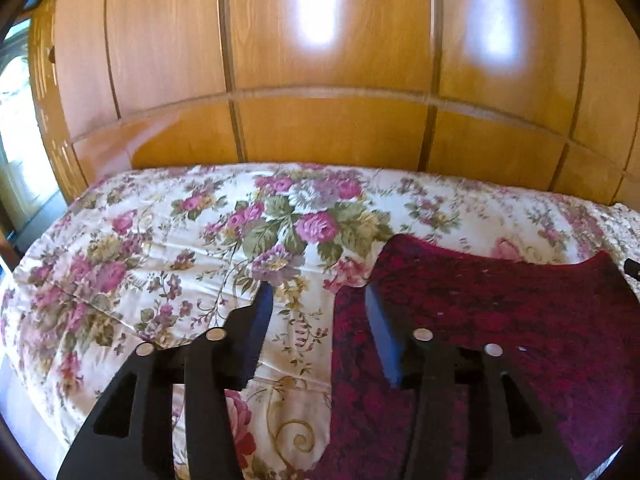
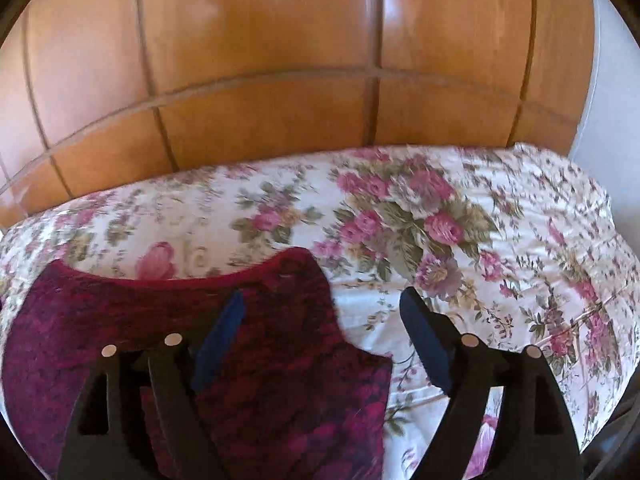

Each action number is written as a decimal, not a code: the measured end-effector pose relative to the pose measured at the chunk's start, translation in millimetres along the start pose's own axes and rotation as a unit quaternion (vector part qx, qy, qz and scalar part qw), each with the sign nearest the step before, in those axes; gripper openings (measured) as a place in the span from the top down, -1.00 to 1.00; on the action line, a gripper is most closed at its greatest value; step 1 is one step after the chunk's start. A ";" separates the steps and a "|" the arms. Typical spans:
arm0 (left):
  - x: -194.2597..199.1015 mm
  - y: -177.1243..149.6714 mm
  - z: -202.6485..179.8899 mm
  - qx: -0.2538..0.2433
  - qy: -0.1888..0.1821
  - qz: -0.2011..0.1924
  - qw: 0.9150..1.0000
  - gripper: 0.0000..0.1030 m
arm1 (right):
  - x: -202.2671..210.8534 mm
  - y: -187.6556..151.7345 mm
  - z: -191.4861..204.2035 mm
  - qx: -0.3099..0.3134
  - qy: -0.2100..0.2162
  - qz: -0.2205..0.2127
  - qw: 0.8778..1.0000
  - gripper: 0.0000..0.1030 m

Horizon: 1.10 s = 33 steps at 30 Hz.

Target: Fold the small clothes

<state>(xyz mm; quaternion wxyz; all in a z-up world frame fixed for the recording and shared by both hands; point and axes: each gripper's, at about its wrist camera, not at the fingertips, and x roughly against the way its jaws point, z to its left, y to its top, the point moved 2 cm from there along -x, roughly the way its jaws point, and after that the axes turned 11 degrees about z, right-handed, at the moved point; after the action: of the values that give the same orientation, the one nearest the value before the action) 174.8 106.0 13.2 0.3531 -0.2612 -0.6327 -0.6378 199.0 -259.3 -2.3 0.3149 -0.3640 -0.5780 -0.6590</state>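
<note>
A small dark red and black knit top (image 1: 500,320) lies flat on the floral bedspread (image 1: 160,248), its scooped neckline toward the wardrobe. My left gripper (image 1: 318,292) is open and hovers over the top's left edge, its right finger above the fabric. In the right wrist view the top (image 2: 260,380) fills the lower left. My right gripper (image 2: 322,300) is open and hovers over the top's right shoulder and armhole, its left finger above the fabric and its right finger above the bedspread (image 2: 500,240). Neither gripper holds anything.
A tall wooden wardrobe (image 1: 320,80) stands right behind the bed. A bright window or door (image 1: 16,128) is at far left. A white wall (image 2: 612,100) is at far right. The bed's edge drops off at the far left and far right.
</note>
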 end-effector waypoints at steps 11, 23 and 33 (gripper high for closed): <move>7.7 -9.4 -13.0 -0.017 -0.016 0.000 1.000 0.07 | 12.9 -51.2 58.2 0.035 0.082 0.042 0.995 -0.61; -38.9 -9.2 -7.1 -0.013 -0.098 0.085 0.991 0.50 | 3.5 -65.5 69.1 0.036 0.083 0.053 0.994 -0.72; -39.5 2.8 2.9 0.012 -0.129 0.057 0.990 0.83 | -0.5 -60.3 74.5 0.033 0.092 0.051 0.994 -0.75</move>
<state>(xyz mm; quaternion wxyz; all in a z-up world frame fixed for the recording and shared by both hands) 200.9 113.8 -15.7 0.3070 -0.3727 -0.6647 -0.5701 157.5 -177.5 -29.9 0.4114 -0.3201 -0.5488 -0.6535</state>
